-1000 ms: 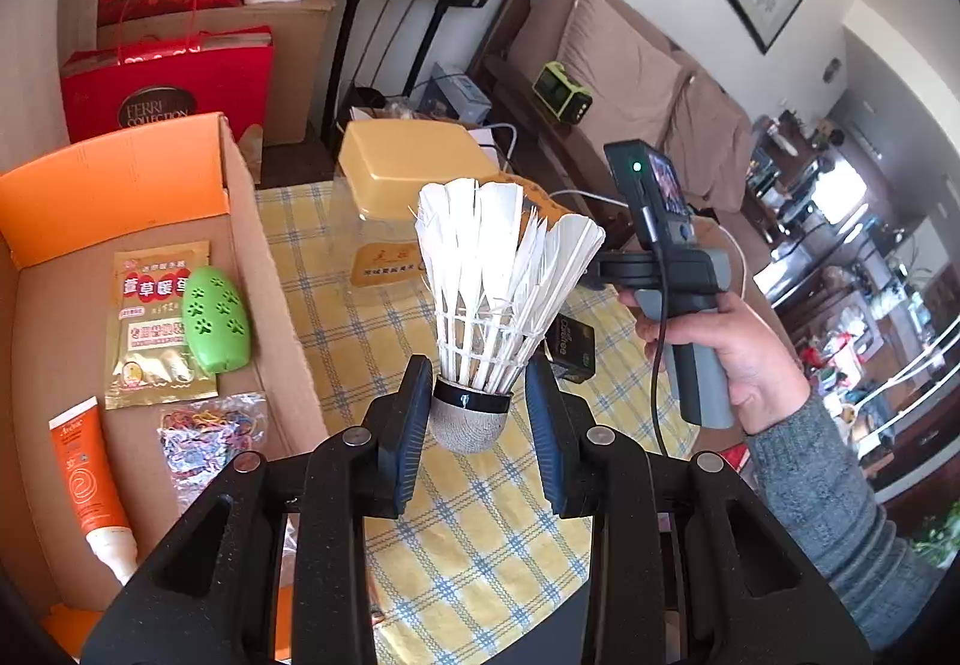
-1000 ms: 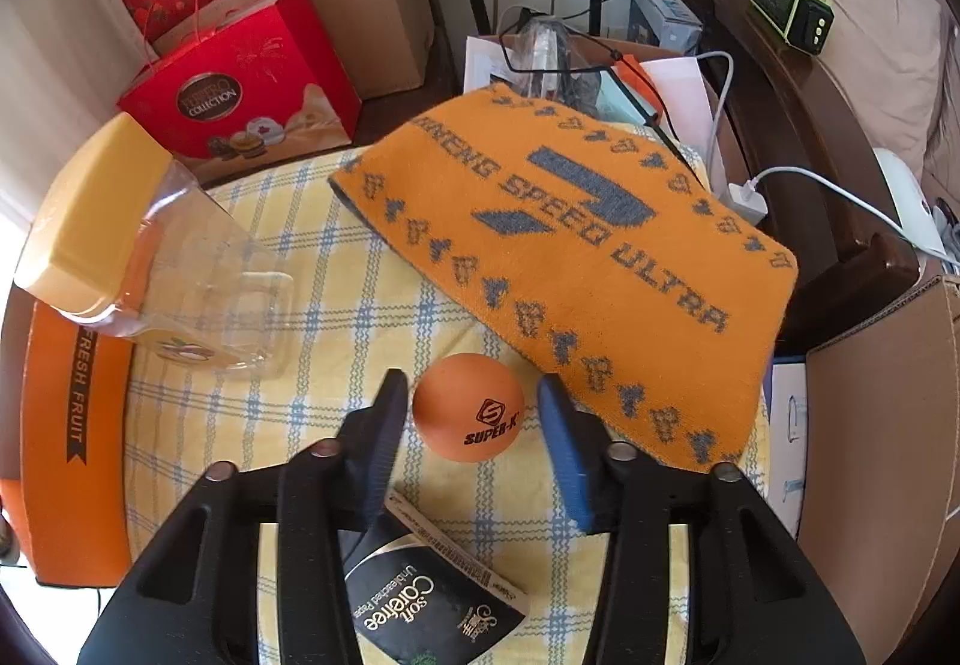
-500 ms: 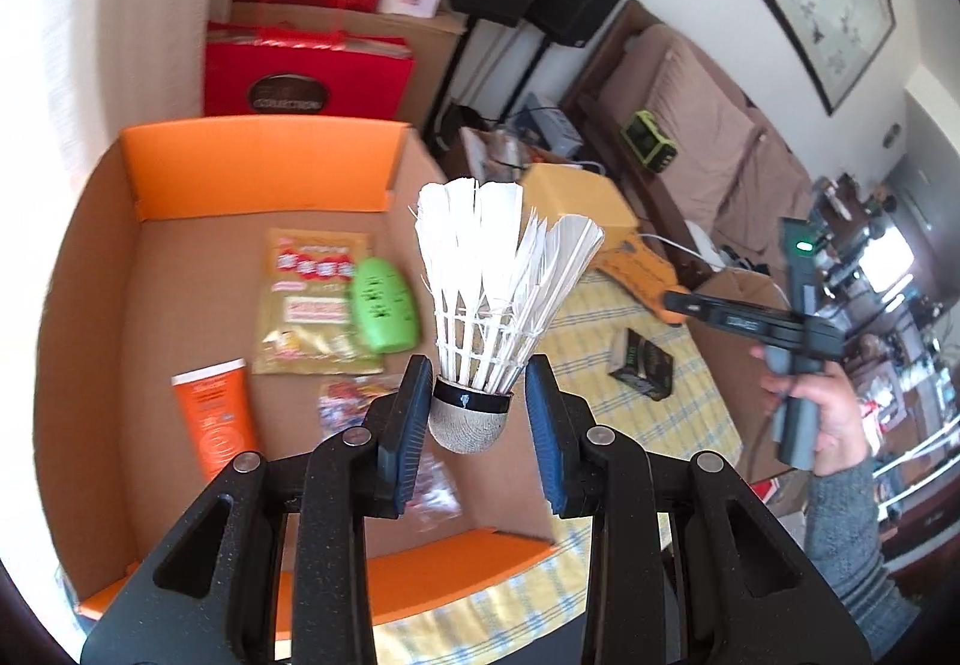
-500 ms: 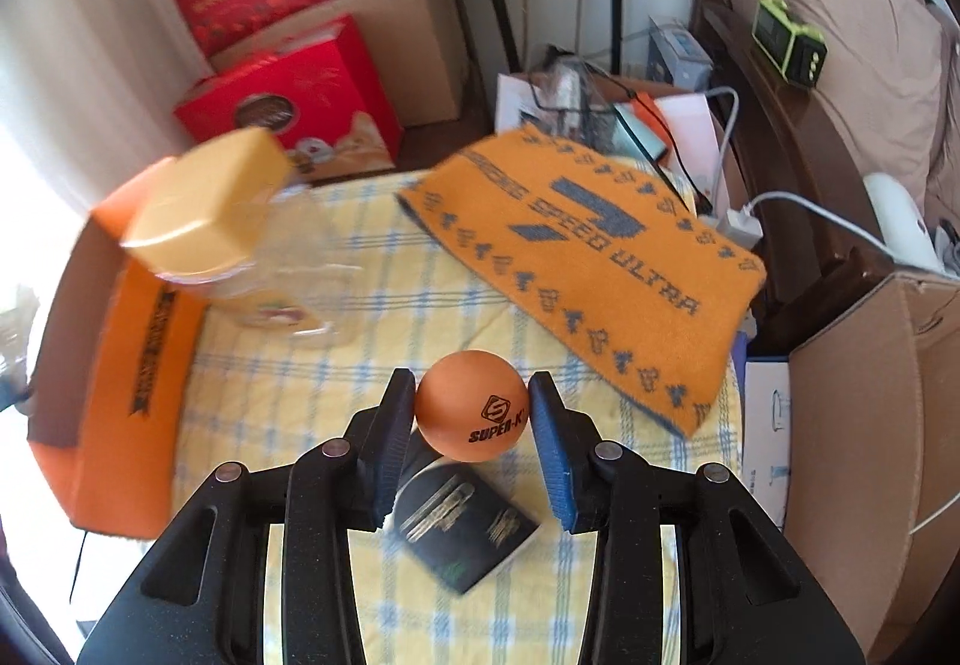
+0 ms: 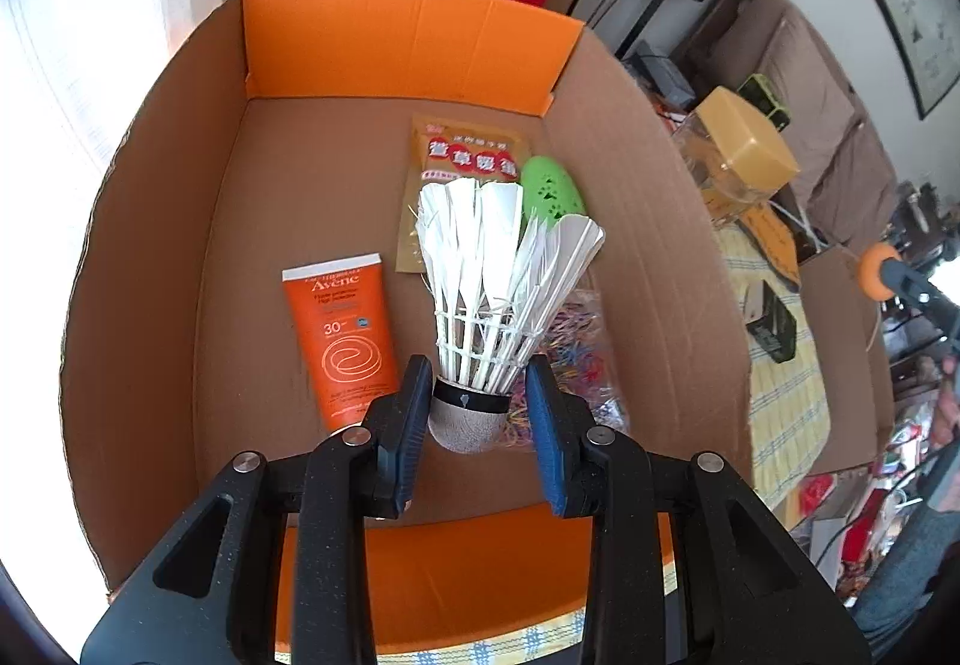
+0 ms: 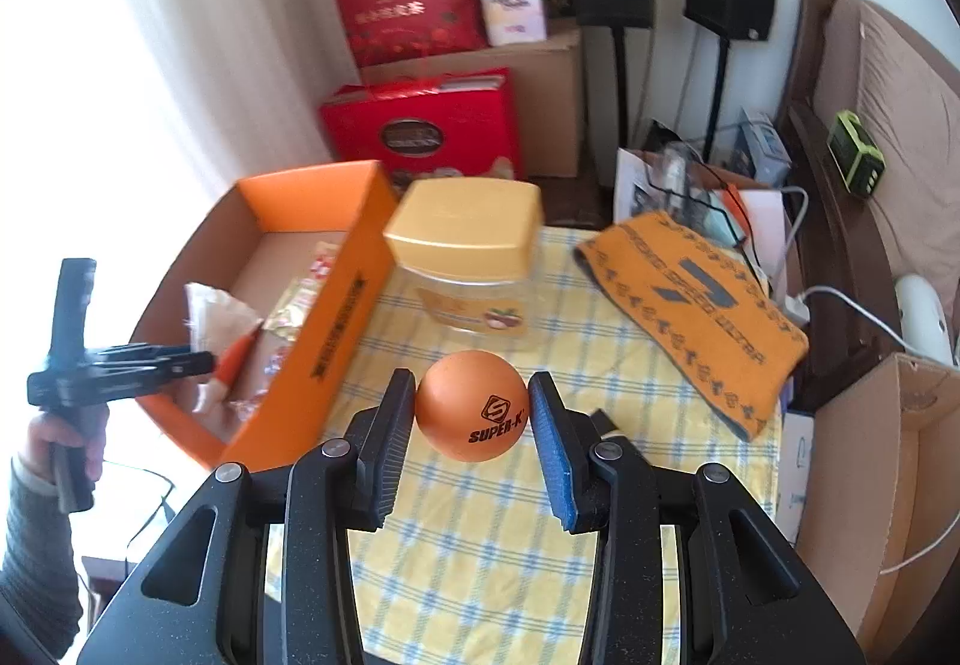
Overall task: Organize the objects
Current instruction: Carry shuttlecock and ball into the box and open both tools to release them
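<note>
Shuttlecock (image 5: 501, 299) moved over box (image 5: 150, 305) | left tool (image 5: 479, 413) pinching it | right tool (image 6: 471, 416) pinching ball (image 6: 471, 413)

The left claw (image 5: 478, 413) grips a shuttlecock (image 5: 489, 299) by its cork, feathers up, above an open cardboard box (image 5: 630, 137). On the box floor lie a sunscreen tube (image 5: 339, 329), a gold packet (image 5: 462, 155) and a green capsule (image 5: 549, 188).

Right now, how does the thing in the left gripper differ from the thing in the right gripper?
The left gripper holds a white feathered shuttlecock by its cork, above the open cardboard box. The right gripper holds a smooth orange ball printed SUPER-K, above the checked tablecloth beside the box. The shuttlecock is cone-shaped, the ball round. Both are sports items, each clamped between two fingers.
</note>
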Motion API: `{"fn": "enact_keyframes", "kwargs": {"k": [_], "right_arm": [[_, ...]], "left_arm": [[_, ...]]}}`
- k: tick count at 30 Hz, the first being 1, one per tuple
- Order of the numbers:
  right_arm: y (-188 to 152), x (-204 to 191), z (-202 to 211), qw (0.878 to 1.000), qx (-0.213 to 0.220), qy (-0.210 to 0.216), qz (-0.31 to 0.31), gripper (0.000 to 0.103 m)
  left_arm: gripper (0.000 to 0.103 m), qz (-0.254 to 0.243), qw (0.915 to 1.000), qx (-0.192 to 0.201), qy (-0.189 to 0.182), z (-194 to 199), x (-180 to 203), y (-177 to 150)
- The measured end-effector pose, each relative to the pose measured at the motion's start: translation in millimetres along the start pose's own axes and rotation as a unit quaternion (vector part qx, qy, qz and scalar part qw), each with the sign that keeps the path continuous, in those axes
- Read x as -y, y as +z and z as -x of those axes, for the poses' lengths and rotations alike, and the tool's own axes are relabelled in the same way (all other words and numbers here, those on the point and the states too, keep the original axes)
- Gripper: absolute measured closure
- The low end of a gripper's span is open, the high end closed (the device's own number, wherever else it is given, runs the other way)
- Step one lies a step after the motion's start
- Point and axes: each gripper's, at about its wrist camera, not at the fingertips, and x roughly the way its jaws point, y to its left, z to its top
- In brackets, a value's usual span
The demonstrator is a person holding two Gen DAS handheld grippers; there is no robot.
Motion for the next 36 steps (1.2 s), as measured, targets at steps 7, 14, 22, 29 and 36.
{"fn": "enact_keyframes", "kwargs": {"k": [7, 14, 22, 29, 36], "right_arm": [[2.4, -51.9, 7.7, 0.998, 0.002, 0.038, 0.049, 0.064], [1.8, -94.1, -11.9, 0.994, -0.014, 0.066, 0.080, 0.064], [-1.6, -132.7, -52.1, 0.988, -0.054, 0.086, 0.116, 0.064], [-12.2, -151.1, -85.7, 0.983, -0.087, 0.069, 0.147, 0.063], [-16.4, -154.4, -85.5, 0.981, -0.092, 0.055, 0.164, 0.058]], "left_arm": [[0.072, 0.012, 0.9998, -0.014, 0.003, -10.0, 0.3, -8.8], [0.058, 0.019, 0.9998, 0.001, -0.007, 5.8, -4.0, -14.4], [0.049, 0.023, 0.9993, 0.029, -0.012, 32.1, -11.8, -14.3], [0.047, 0.021, 0.9988, 0.042, -0.009, 43.7, -13.9, -14.5], [0.033, 0.027, 0.9983, 0.047, -0.023, 47.2, -12.9, -13.4]]}}
